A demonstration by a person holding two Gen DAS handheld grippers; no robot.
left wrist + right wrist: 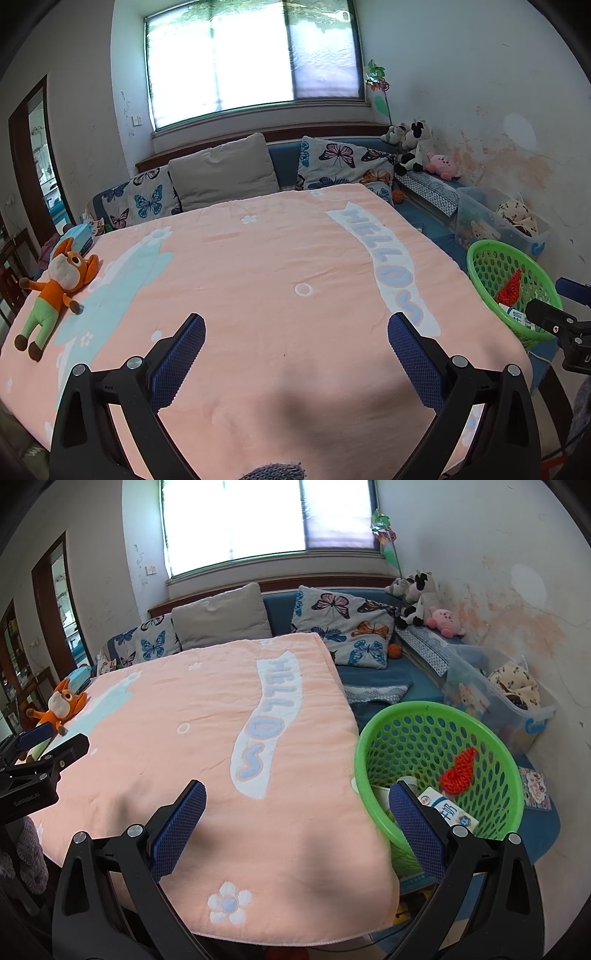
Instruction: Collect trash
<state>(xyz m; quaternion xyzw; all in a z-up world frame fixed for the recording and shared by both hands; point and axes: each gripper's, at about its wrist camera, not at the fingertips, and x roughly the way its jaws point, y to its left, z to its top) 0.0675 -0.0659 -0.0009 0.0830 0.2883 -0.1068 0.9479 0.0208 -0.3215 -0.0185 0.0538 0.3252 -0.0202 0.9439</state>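
Both grippers empty, jaws spread wide – left gripper (pixel 296 325) over pink blanket (pixel 258 258), right gripper (pixel 297 794) at blanket edge beside green basket (pixel 373 738). Milk carton (pixel 448 806) already in basket. No loose trash visible on blanket – scan slowly before reaching.

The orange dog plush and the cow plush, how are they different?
The orange dog plush lies flat on the pink blanket near its left edge; the cow plush sits upright in the far right corner by the wall. The dog is orange with green legs; the cow is black and white. The dog lies alone; the cow has other plush toys beside it. Both are soft toys.
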